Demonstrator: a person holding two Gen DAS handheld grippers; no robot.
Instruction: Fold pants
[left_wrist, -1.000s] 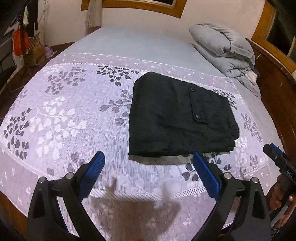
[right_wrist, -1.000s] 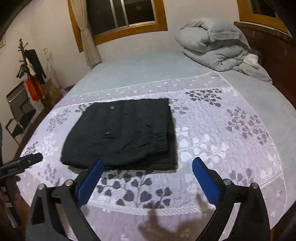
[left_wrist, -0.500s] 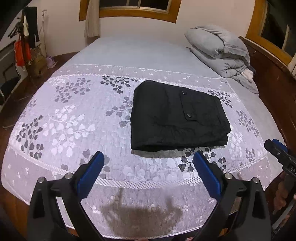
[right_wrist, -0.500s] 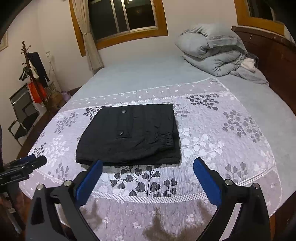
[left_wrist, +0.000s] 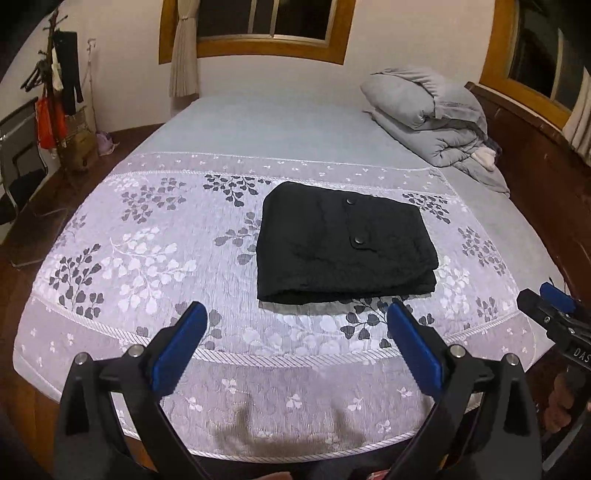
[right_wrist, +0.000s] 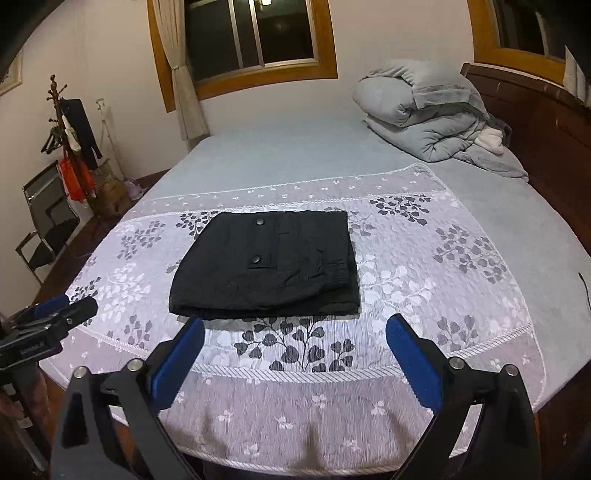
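We hold the left gripper and right gripper spread wide, empty, near folded black pants on the bed — a careless nudge could undo the stack.

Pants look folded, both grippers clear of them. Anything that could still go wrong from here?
1. The black pants lie as a loose stack; its front edge shows unevenly stacked layers, so another grab might drag only the top layer and undo the fold.
2. The left gripper and right gripper are both open, low over the patterned bedspread; closing there could pinch the spread and tug the pants.
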